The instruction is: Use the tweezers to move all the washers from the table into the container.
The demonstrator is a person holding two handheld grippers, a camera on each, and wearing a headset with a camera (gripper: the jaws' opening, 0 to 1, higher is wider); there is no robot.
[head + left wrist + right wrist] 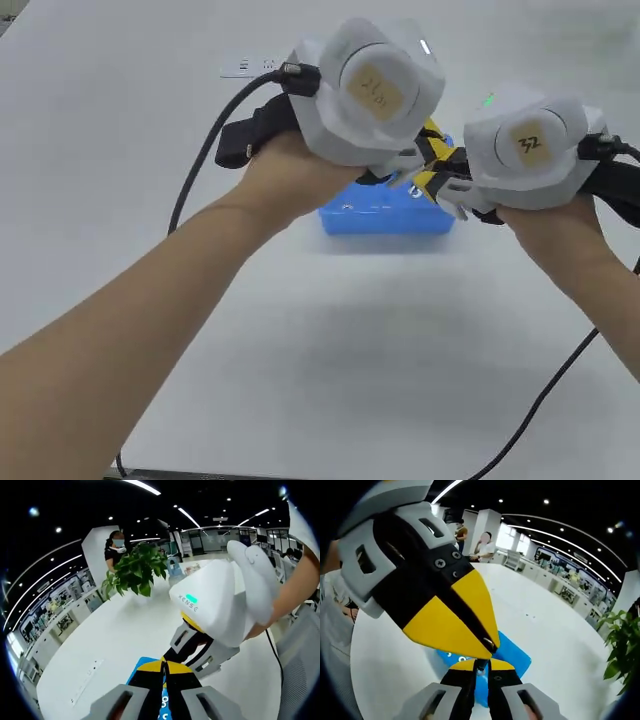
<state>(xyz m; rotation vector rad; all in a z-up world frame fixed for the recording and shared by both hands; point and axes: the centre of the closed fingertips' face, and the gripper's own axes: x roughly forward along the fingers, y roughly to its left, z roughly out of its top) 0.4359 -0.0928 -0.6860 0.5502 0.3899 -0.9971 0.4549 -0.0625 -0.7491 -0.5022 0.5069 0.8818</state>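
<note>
Both grippers meet tip to tip just above the blue container (385, 218). My left gripper (398, 176) has its black and yellow jaws pressed together, and it also looms large in the right gripper view as the left gripper (490, 647). My right gripper (481, 669) is shut on a thin dark piece that looks like the tweezers (481, 666). A small silvery bit (415, 190) shows under the jaws over the container. The container (512, 655) lies right below the tips, and a blue container corner (136, 672) shows beside my left gripper (164, 669).
The white table (330, 340) spreads wide around the container. Black cables (205, 150) trail from both grippers across it. A strip of labels (245, 67) lies at the far edge. A potted plant (135, 570) and a person (116, 547) stand beyond the table.
</note>
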